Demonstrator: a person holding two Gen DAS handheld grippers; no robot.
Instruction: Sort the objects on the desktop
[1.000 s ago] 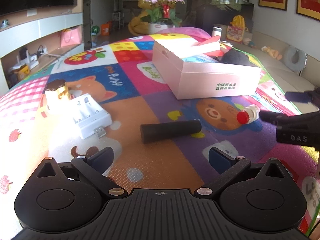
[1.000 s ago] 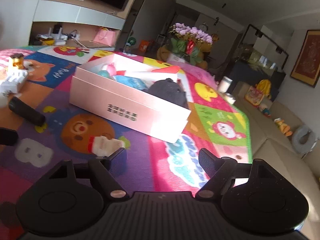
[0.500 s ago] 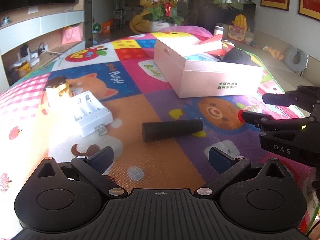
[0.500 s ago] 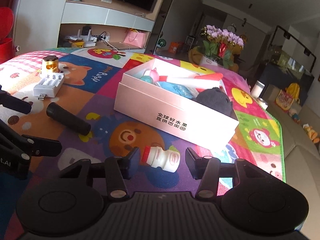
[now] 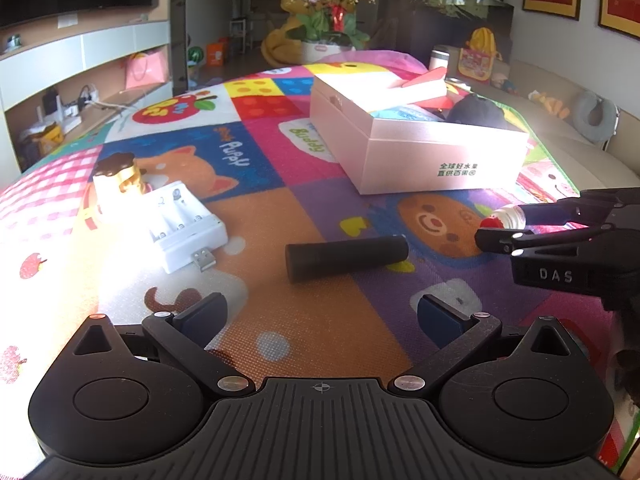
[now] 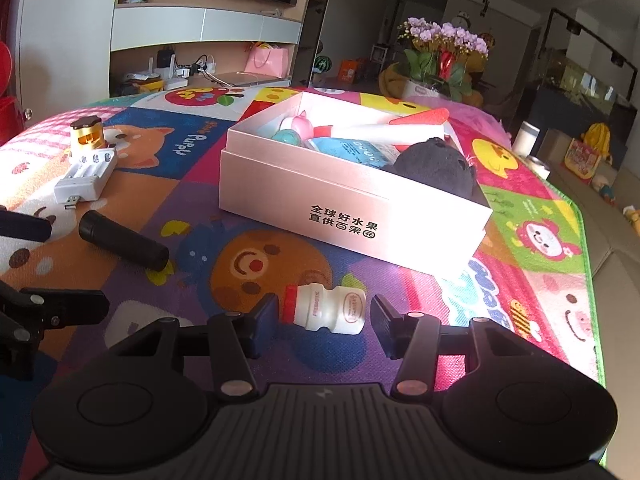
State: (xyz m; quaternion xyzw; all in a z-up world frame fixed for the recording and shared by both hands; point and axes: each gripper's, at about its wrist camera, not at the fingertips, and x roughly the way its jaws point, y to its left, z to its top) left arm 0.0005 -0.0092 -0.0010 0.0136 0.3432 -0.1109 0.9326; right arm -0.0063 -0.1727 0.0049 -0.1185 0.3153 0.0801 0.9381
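Bottle: the small white drink bottle point(image 6: 325, 309) with the red cap lay on its side on the bright play mat point(image 6: 520, 300) covering the surface, toward its near edge and just in front of the pink box; lying down, it offered its length across my reach.
Right tool: my right tool point(image 6: 322, 316) sat low over the mat with its fingers partly parted, one off the cap end and one off the base end, bracketing the bottle. I could not tell whether either pad touched it; it looked not yet gripped.
Left tool: my left tool point(image 5: 320, 316) stood wide apart and held nothing, aimed at the black cylinder point(image 5: 347, 252) lying crosswise mid-surface, I judged as the next pick.
Pink box: the open pink box point(image 6: 352, 216) sat past the bottle toward the far right edge, already holding a dark plush, a blue packet and some pink and red items, so it served as the sorting bin.
Far-left corner: the white battery charger point(image 5: 185, 227) and the gold-banded jar point(image 5: 117, 178) touching it lay unsorted.
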